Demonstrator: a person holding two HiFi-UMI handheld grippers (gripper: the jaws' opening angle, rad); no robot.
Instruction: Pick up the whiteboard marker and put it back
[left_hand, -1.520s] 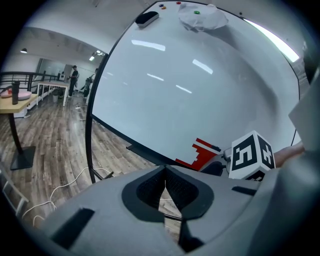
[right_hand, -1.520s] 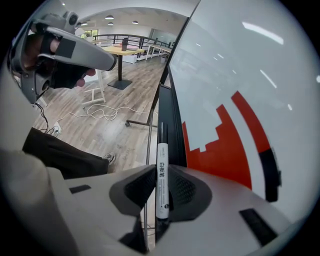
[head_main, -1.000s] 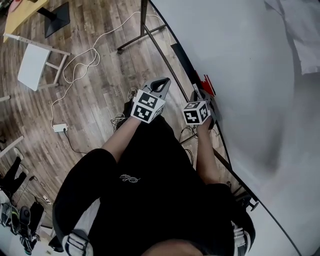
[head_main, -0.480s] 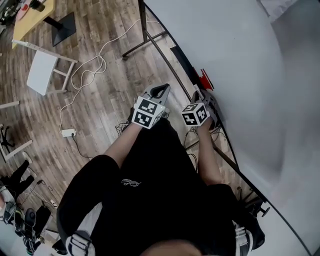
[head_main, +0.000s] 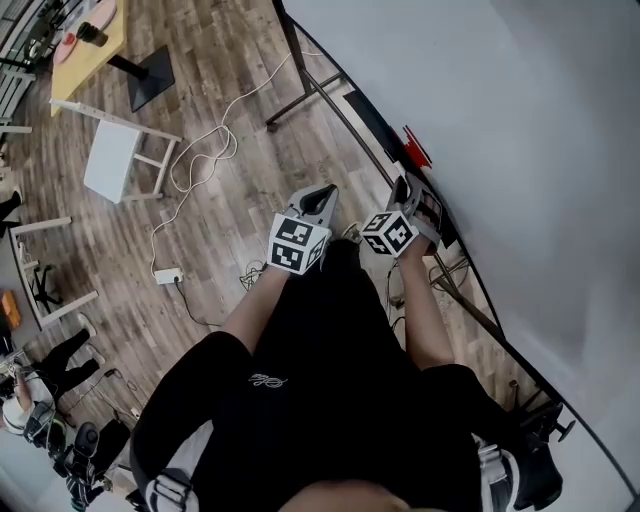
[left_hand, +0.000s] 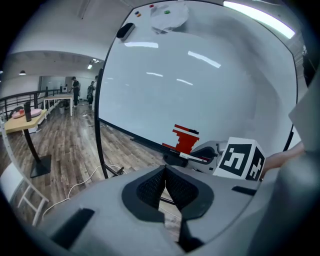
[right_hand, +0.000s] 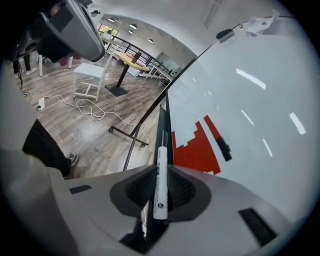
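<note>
Right tongs (right_hand: 159, 172) are swinging round toward the whiteboard (right_hand: 250, 110) since a second ago and just squeezing tighter on the whiteboard marker (right_hand: 160, 180), which is pointing along the tray (right_hand: 164, 125); left tongs (left_hand: 165, 172) are sitting shut, empty. I'd be lowering it flat, parallel, before releasing.

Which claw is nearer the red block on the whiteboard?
Right. The right claw, jaws just tightened on the whiteboard marker, sits close beside the red block on the whiteboard; the left claw is farther out over the floor.
</note>
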